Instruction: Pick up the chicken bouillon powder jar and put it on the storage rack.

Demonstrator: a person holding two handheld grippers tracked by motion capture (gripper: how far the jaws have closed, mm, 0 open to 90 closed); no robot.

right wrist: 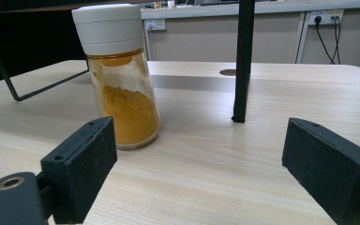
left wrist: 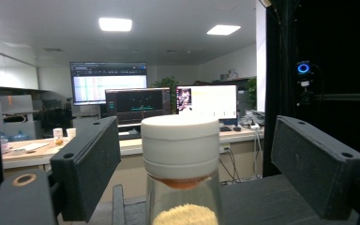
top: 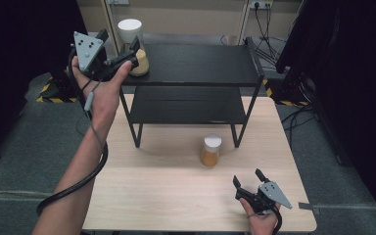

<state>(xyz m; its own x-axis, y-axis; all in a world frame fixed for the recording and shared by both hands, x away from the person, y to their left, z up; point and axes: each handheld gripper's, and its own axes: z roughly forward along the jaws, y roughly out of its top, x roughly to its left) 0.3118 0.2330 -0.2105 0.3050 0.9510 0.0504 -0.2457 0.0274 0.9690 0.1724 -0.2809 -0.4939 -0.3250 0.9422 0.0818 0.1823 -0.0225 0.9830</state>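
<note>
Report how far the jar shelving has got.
Done, apparently: one white-lidded jar stands on the rack's top shelf, the left gripper open around it, pads clear. Left: the orange-powder jar still on the table, ahead of the open right gripper.

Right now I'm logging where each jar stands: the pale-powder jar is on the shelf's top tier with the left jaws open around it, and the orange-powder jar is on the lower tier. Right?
Not quite. The orange-powder jar stands on the table, in front of the shelf, not on its lower tier; the high view shows it. The rest holds: the pale-powder jar is on the top tier, left gripper open around it.
</note>
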